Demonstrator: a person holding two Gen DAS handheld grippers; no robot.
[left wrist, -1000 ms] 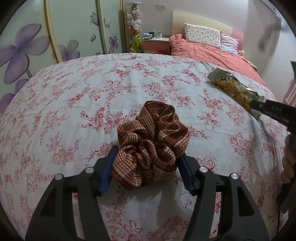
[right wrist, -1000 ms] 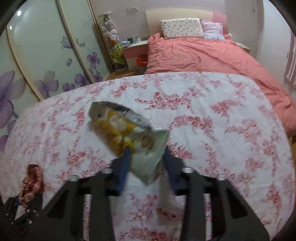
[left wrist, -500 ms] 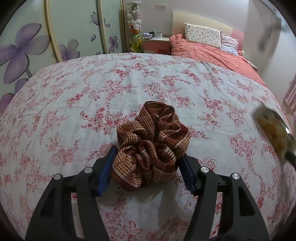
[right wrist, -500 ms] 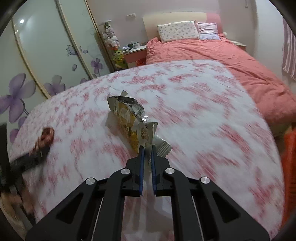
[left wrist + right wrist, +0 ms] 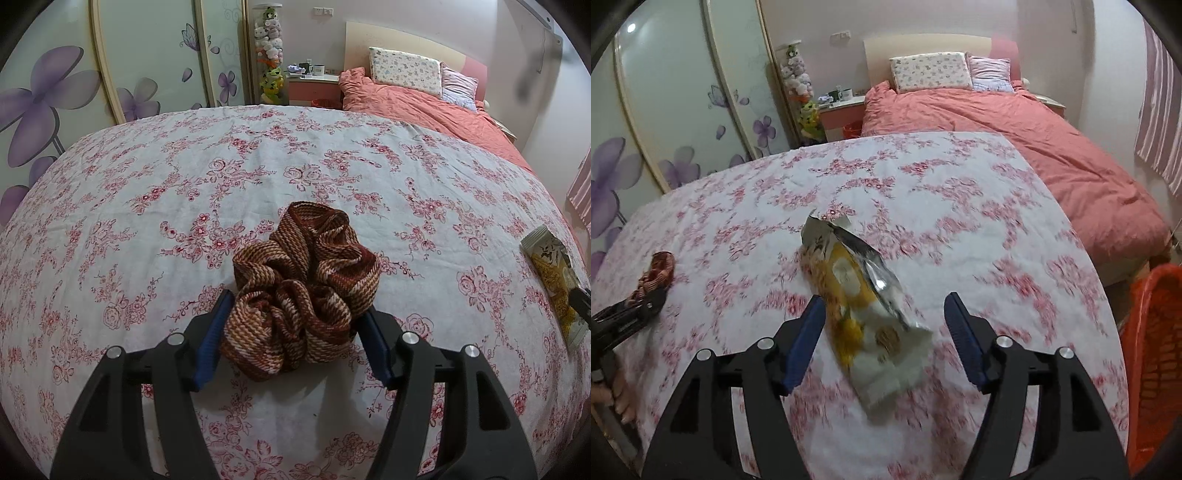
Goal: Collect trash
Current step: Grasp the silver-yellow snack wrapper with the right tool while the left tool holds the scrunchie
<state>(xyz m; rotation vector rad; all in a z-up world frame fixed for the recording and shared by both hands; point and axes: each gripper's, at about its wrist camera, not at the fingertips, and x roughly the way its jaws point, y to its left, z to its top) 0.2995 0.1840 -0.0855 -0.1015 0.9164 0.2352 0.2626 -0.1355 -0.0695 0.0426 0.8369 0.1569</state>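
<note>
Flat surface under white cloth with pink-red floral print, spread smooth. Brown striped knit scrunchie lying on cloth toward near edge. Torn yellow-silver snack wrapper lying flat on cloth, well apart from scrunchie, toward right edge; seen at far right in left wrist view. Top of wrapper ripped open, foil lining showing.

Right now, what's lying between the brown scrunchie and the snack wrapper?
Nothing: only bare floral bedsheet separates the scrunchie from the wrapper, seen in the left wrist view.
</note>
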